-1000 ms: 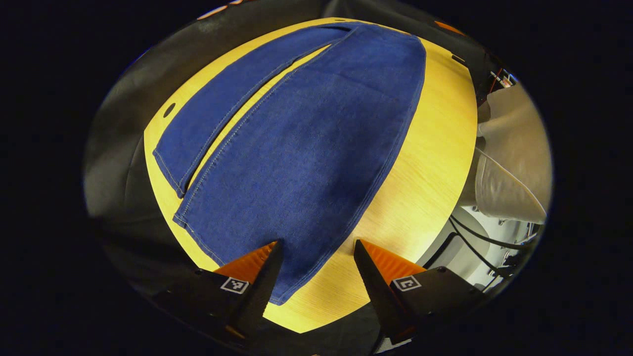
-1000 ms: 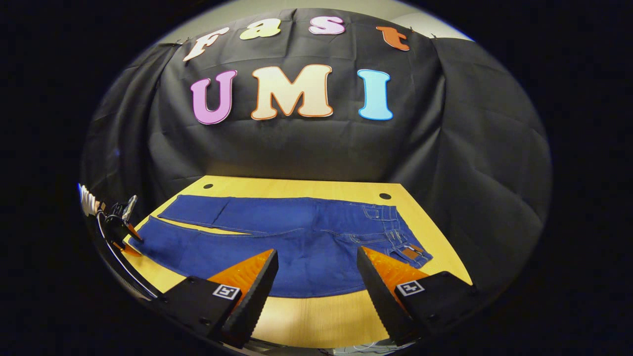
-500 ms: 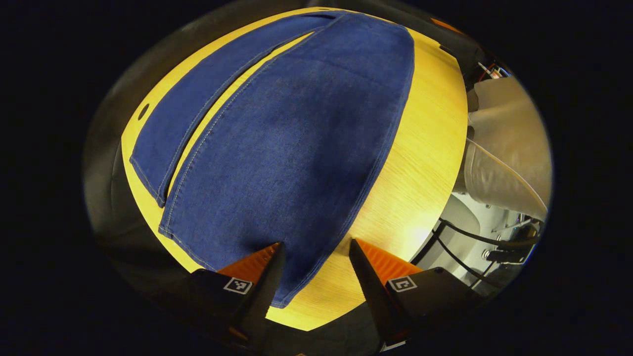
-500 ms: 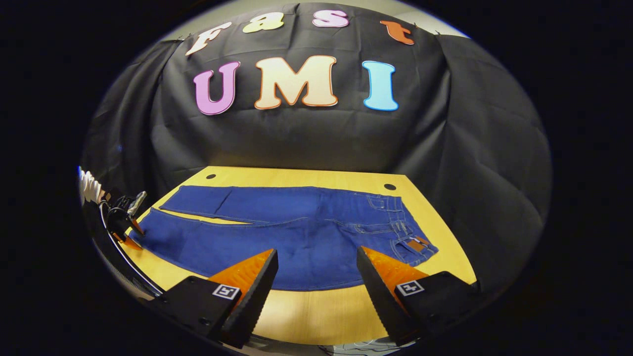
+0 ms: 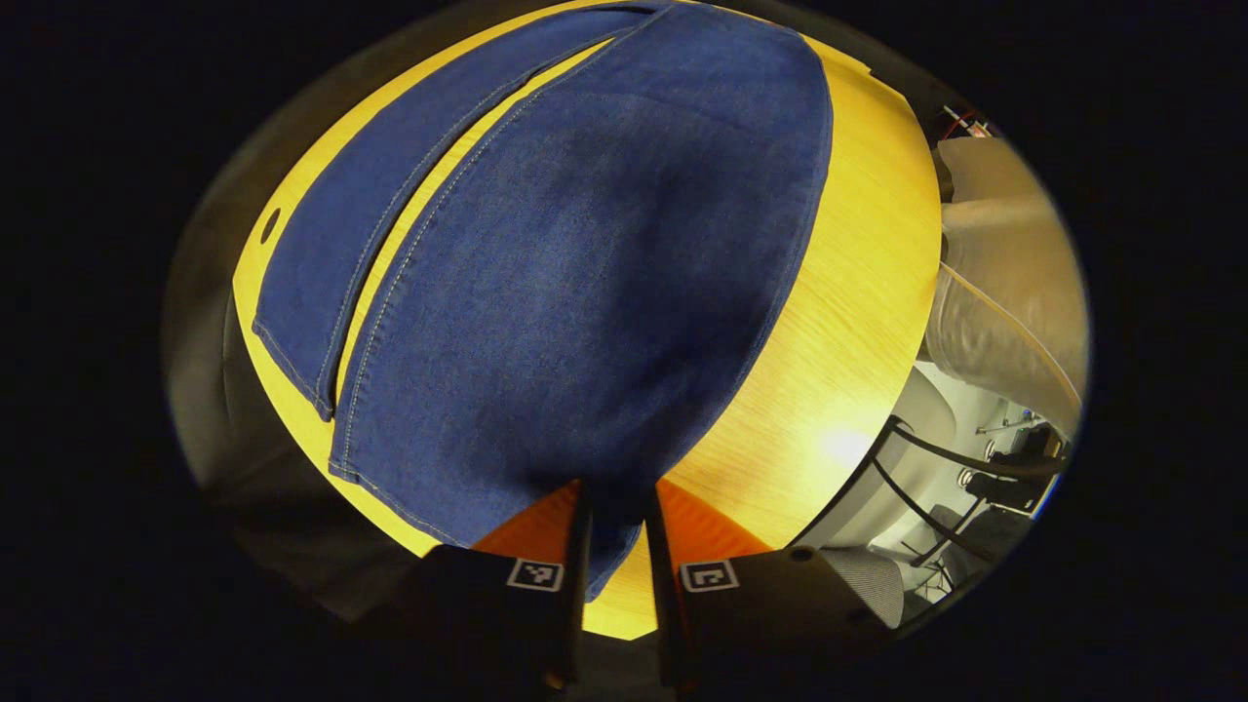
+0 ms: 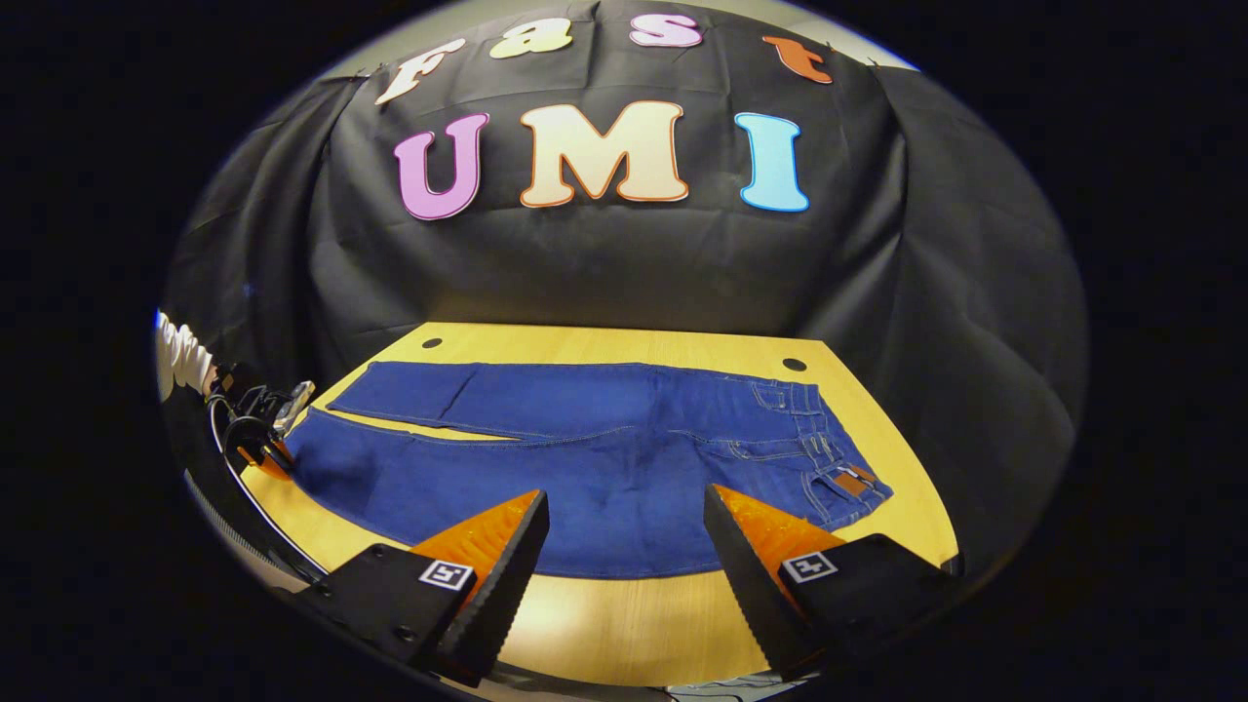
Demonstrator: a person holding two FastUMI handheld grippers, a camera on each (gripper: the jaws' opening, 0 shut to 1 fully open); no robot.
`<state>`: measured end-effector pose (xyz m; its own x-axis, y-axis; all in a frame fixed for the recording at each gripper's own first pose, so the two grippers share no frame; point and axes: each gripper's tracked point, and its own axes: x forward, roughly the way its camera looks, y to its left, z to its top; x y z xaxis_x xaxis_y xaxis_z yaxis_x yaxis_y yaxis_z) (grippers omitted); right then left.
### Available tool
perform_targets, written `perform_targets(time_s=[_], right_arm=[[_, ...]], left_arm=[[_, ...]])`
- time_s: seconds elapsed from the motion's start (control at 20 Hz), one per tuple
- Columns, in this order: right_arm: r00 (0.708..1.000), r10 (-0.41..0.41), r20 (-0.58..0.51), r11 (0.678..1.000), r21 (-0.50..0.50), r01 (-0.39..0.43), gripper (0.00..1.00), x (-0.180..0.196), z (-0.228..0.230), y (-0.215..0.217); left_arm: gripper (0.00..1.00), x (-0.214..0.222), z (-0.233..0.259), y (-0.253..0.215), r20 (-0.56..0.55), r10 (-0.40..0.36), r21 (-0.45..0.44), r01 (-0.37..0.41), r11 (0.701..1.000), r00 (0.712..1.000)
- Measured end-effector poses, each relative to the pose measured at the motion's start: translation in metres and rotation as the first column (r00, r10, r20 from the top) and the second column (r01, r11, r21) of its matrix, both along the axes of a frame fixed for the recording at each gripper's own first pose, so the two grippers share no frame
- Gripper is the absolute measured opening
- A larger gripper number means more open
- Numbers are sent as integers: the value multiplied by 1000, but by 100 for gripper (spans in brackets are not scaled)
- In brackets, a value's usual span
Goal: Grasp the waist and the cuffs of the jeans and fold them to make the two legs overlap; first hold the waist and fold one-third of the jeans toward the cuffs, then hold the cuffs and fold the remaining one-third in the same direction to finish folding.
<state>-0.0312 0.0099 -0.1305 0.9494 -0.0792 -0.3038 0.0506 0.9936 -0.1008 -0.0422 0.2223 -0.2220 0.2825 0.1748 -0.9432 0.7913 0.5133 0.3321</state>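
A: The left gripper (image 5: 614, 531) is clenched on the near cuff of the soft, floppy blue denim jeans (image 5: 585, 273), spread flat ahead on the yellow wooden table (image 5: 838, 322).

B: The right gripper (image 6: 624, 546) hangs released, jeans just beyond its fingers; I'd take the thick waistband (image 6: 829, 458), forward-right.

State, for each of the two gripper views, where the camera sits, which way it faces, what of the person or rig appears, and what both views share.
Left gripper view: rides the left gripper, at the cuff end, looking along the blue denim jeans; pale sleeve at right.
Right gripper view: rides the right gripper, off the table's near edge, facing the wall; its fingers are spread, the left gripper far left.
Shared: jeans, yellow wooden table.
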Motion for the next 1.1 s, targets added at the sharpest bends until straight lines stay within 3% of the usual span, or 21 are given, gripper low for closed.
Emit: perform_targets(time_s=[0.05, 0.1, 0.35, 0.5, 0.8, 1.1], right_arm=[[1000, 4, -4, 1000, -3, -4, 99, 1, -2, 1], [1000, 9, -10, 1000, -17, -9, 96, 1, -4, 1], [992, 84, -95, 993, -79, -91, 98, 0, -24, -12], [971, 143, -191, 977, -129, -170, 99, 1, -41, -34], [901, 187, -391, 932, -220, -289, 99, 12, -71, -107], [761, 236, -604, 862, -232, -451, 99, 21, -117, -150]], left_arm=[[19, 2, 1, 2, 3, 2, 5, -2, 1000, 1000], [0, 2, -1, 1, 2, 8, -3, -8, 1000, 1000], [0, 0, 1, 2, -8, 21, 6, -21, 1000, 1000], [0, 0, 0, 2, 4, 29, 26, -29, 999, 1000], [0, 0, -1, 2, 20, 60, 56, -61, 997, 998], [0, 2, -1, 2, -3, 111, 61, -111, 992, 994]])
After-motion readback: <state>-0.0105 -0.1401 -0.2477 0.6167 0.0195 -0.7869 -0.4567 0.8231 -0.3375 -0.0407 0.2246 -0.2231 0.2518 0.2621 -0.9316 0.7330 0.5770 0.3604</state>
